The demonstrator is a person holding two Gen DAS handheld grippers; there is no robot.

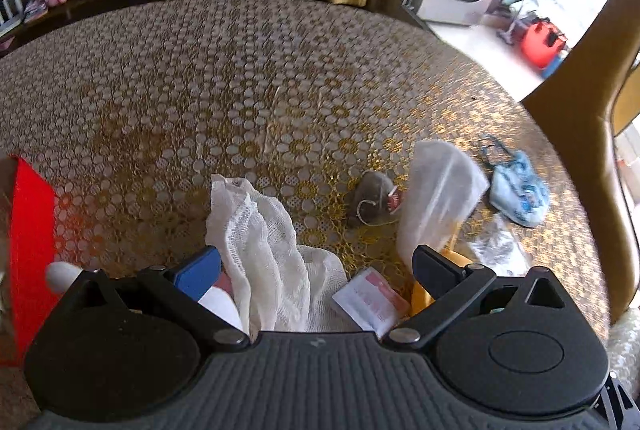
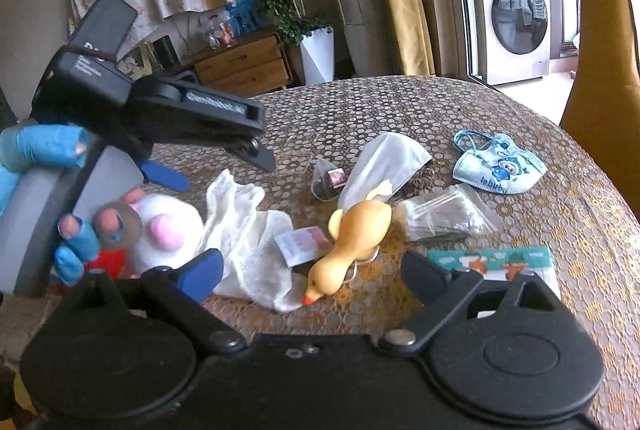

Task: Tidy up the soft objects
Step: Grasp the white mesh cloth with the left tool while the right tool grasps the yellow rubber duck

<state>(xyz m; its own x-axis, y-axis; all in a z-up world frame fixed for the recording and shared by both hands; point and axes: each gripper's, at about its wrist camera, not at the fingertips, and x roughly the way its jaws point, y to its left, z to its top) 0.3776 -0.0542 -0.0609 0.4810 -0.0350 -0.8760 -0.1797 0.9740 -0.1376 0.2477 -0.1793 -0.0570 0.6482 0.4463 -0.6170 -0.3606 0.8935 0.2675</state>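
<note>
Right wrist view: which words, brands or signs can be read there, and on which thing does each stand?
"labubu": blue print on the child's face mask, last letters uncertain.
"GenRobot.ai": white print on the left gripper body, blurred, uncertain.
Small sachet by the rubber duck: too blurred.
Tea bag tag: unreadable.

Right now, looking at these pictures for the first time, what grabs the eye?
The yellow rubber duck lies on its side mid-table, its beak touching the crumpled white mesh cloth. At the far right lies a blue cartoon face mask. The left gripper hangs above a white plush toy, jaws open; the right gripper is open too.
</note>
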